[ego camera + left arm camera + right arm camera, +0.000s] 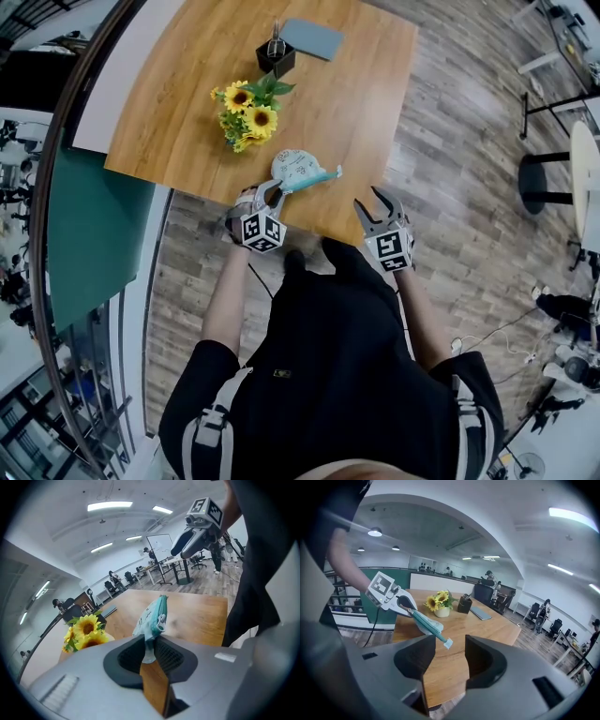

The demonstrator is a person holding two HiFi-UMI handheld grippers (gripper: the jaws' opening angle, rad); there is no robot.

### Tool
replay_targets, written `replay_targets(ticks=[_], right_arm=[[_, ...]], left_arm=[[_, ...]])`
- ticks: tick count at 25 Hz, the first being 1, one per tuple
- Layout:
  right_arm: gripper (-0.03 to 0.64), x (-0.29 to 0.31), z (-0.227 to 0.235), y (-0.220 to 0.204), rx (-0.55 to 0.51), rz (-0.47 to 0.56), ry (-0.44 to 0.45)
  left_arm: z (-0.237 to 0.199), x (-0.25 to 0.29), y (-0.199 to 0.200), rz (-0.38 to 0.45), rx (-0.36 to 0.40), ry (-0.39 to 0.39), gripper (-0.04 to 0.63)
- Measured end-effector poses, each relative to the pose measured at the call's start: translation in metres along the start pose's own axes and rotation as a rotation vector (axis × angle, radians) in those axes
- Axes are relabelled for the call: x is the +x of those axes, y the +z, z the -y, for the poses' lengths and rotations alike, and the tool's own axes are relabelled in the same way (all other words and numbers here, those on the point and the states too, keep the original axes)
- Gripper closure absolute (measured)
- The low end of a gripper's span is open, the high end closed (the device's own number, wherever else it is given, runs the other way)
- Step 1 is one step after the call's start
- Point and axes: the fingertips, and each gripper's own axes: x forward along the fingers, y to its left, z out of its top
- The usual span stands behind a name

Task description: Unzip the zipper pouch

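Head view: our left hand-held gripper (272, 192) pinches one end of the pouch (300, 171) above the desk (356, 112). Its long axis runs rightward toward our right hand-held gripper (373, 204), which is spread and empty.

Left gripper view: zipper pull (161, 619) sits just beyond the pinch.

Right gripper view: end tab (448, 643) is just ahead of the open jaws. Sunflowers (438, 601) are well beyond and not in the way.

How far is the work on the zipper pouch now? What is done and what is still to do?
Done: the left gripper is shut on one end of the pouch, holding it above the table. In hand: the right gripper is open and empty, near the other end. Left: the zipper looks closed and its pull is not gripped, so the unzipping has not begun.
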Motion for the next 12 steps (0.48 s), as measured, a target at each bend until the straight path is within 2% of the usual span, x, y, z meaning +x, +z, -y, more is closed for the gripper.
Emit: replay_targets(ticks=[6,8,12], right_arm=[[0.417,-0.001,-0.001,0.001,0.005,0.006,0.006],[0.417,-0.001,-0.001,0.003,0.001,0.004,0.003],[0.419,-0.003,-0.005,0.007,0.002,0.02,0.006]], left_arm=[[0.002,-0.003,0.009,0.02,-0.05,-0.012,0.548],[0.0,-0.005,0.014,0.029,-0.074,-0.006,0.583],[-0.004,-0.012,0.022,0.043,-0.113,0.006,0.584]])
